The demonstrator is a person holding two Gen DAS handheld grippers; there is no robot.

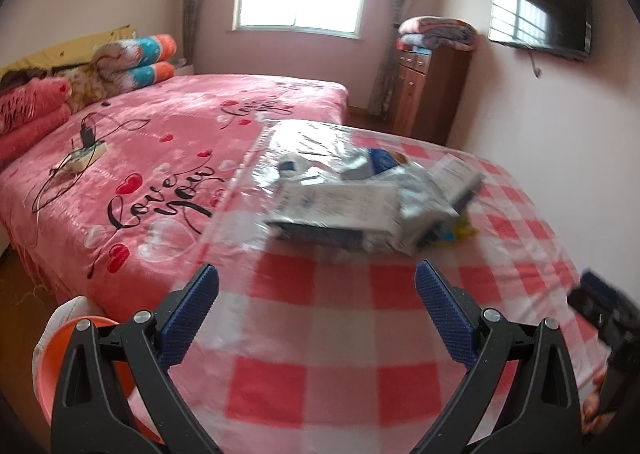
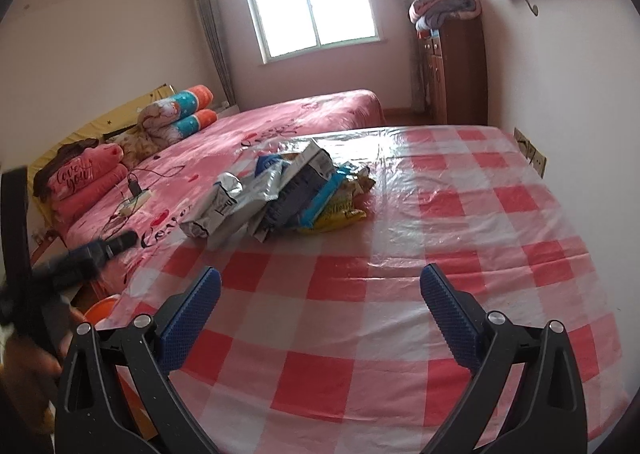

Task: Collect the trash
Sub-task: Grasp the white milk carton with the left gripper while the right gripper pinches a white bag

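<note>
A heap of trash (image 1: 368, 202) lies on the red-and-white checked table (image 1: 328, 334): silver foil wrappers, a printed carton and a yellow packet. In the right wrist view the same trash heap (image 2: 280, 190) sits toward the table's (image 2: 460, 254) left far side, with the yellow packet (image 2: 340, 212) at its near right. My left gripper (image 1: 316, 278) is open, a short way in front of the heap, nothing between its blue pads. My right gripper (image 2: 320, 282) is open too, farther back over the cloth. An orange bin (image 1: 80, 358) stands on the floor below the table's left edge.
A pink bed (image 1: 160, 158) runs along the table's left side, with a power strip and cables (image 1: 80, 158) on it. A brown cabinet (image 2: 452, 70) and a wall TV (image 1: 544, 10) stand to the right. The other gripper (image 2: 52, 278) shows blurred at the left edge.
</note>
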